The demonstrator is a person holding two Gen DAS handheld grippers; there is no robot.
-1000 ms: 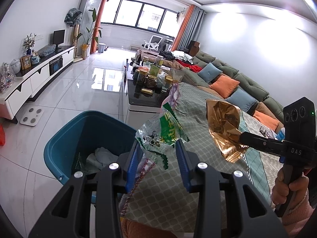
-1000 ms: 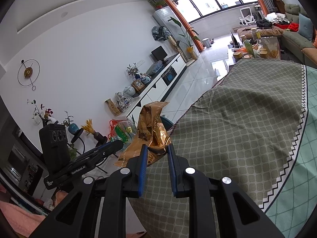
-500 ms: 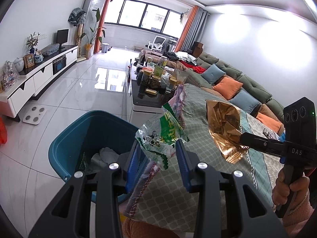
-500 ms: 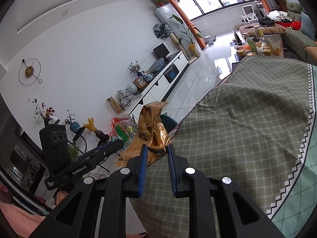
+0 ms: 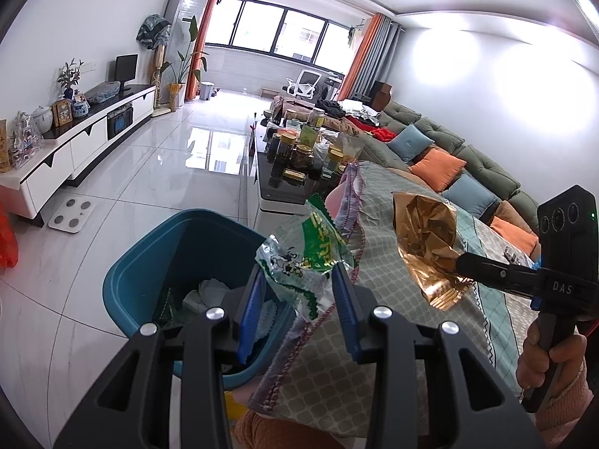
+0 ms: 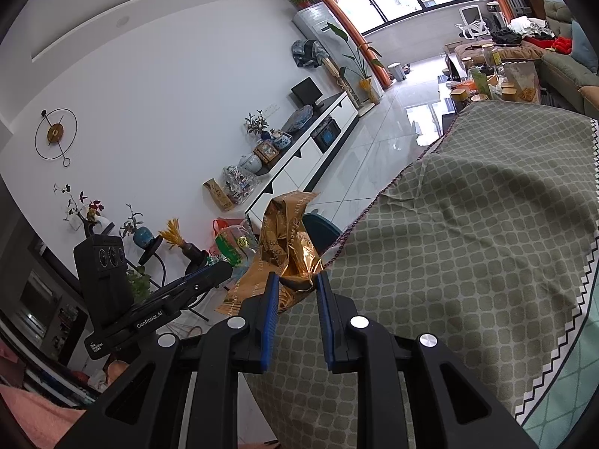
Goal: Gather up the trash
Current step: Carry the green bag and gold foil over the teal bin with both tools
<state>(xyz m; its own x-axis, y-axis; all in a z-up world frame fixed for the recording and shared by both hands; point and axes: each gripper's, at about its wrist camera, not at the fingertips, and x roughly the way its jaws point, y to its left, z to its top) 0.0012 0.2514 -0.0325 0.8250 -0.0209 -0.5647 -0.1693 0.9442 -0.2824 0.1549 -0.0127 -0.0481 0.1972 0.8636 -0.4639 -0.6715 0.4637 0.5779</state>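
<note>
My left gripper (image 5: 297, 275) is shut on a crumpled green and clear snack wrapper (image 5: 305, 258), held over the table's left edge beside a blue trash bin (image 5: 149, 262). The bin sits on the floor and holds white paper and other trash. My right gripper (image 6: 297, 280) is shut on a crumpled gold foil wrapper (image 6: 288, 239), held above the table edge; the same wrapper (image 5: 426, 235) shows to the right in the left wrist view. The left gripper (image 6: 224, 271) with its green wrapper (image 6: 232, 245) shows at the left of the right wrist view. The bin's rim (image 6: 322, 226) peeks out behind the gold wrapper.
A table under a green patterned cloth (image 6: 468, 224) fills the right. A coffee table with several jars (image 5: 299, 157) stands beyond it, a long sofa with cushions (image 5: 449, 164) to the right, a white TV cabinet (image 5: 75, 138) on the left wall, a scale (image 5: 71, 211) on the tiled floor.
Both grippers kept their wrappers. The left gripper has shifted slightly toward the blue bin, which now sits larger and closer under it. The right gripper has barely moved.
</note>
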